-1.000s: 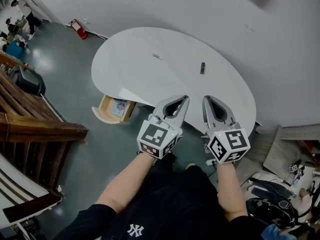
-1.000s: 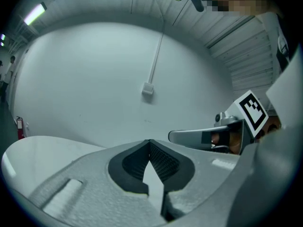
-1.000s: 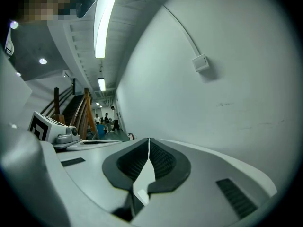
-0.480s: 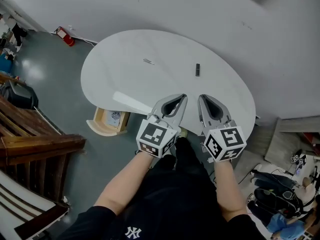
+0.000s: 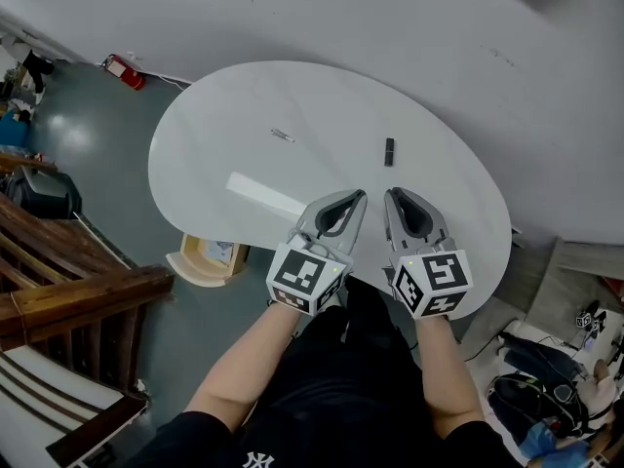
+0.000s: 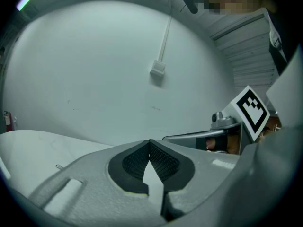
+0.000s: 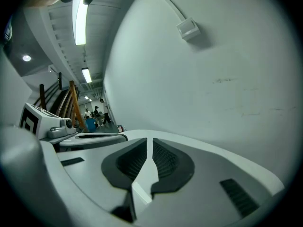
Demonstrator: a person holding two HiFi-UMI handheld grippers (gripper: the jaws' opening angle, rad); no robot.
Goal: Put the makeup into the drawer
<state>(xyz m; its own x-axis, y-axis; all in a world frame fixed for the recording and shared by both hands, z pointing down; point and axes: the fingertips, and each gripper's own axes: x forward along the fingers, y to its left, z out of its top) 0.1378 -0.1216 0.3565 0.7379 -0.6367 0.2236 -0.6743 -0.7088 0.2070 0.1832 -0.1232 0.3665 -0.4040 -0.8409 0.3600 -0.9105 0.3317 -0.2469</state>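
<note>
White wall runs behind a pale, rounded desk, with grey floor spreading off to the left and a red fire extinguisher standing at the wall's foot.

Two small things lie on the desk, well apart from each other. A short dark makeup stick sits towards the right. A thin pale piece lies further left, too small to tell what it is.

Under the desk's left near edge a light wooden drawer stands pulled open, and something lies inside that cannot be made out.

You hold both grippers side by side over the near edge of the desk, pointing towards the wall. The dark makeup stick lies just beyond the tips of your right gripper, and neither gripper touches it.

Your left gripper has its jaws pressed together, tips meeting with nothing between them.

Your right gripper's jaws have just been opening. Its own view shows a narrow slit between the ribbed pads, and only the white desk shows through it, so they pinch nothing.
</note>
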